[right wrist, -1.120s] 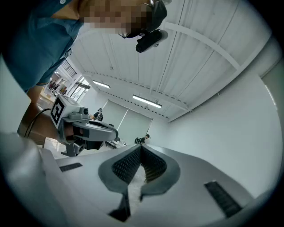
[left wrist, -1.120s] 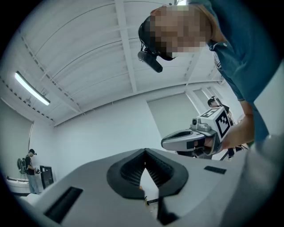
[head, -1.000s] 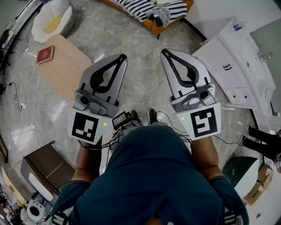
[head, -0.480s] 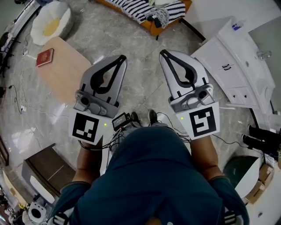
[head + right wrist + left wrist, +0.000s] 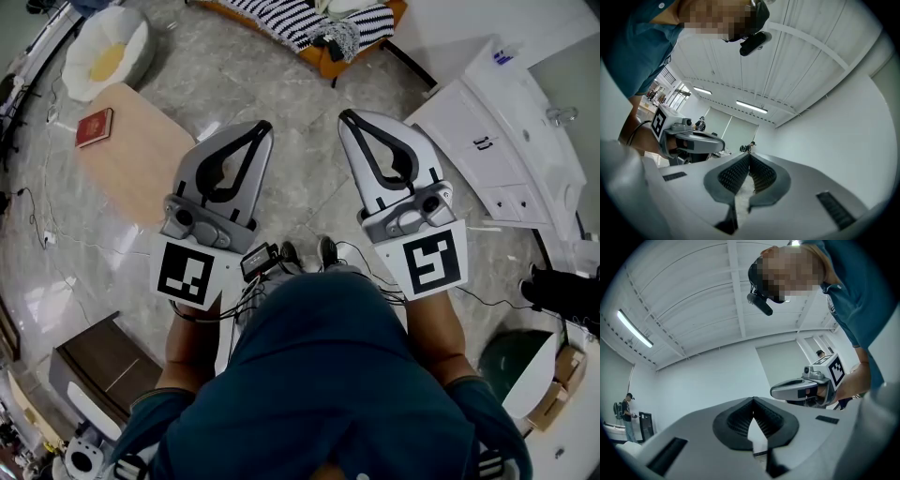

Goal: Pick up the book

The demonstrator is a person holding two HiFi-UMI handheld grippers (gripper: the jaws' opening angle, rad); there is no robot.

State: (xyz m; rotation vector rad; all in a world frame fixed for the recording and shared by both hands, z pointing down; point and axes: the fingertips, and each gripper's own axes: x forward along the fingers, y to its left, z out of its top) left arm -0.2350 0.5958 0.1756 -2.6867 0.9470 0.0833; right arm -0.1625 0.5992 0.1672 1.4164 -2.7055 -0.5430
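Holding two hand-held grippers side by side over the marble floor (image 5: 302, 202), both aimed toward 12 o'clock in the head view. Jaws of the left hand-held gripper (image 5: 264, 127) pressed together at the tips, nothing between them. Same with the right hand-held gripper (image 5: 345, 116): fully closed, gripping nothing. Out at 10 o'clock from the left one, well apart: one red book (image 5: 96, 127), lying flat near the 10 o'clock end of one pale wooden counter (image 5: 141, 159). Farther out at 11 o'clock, one round white cushion (image 5: 108, 52) with a yellow centre. At 12 o'clock, one striped cloth (image 5: 281, 13) over one orange seat (image 5: 323, 62). At 2 o'clock, one white cabinet (image 5: 487, 141). At 8 o'clock, one dark brown box (image 5: 94, 361).
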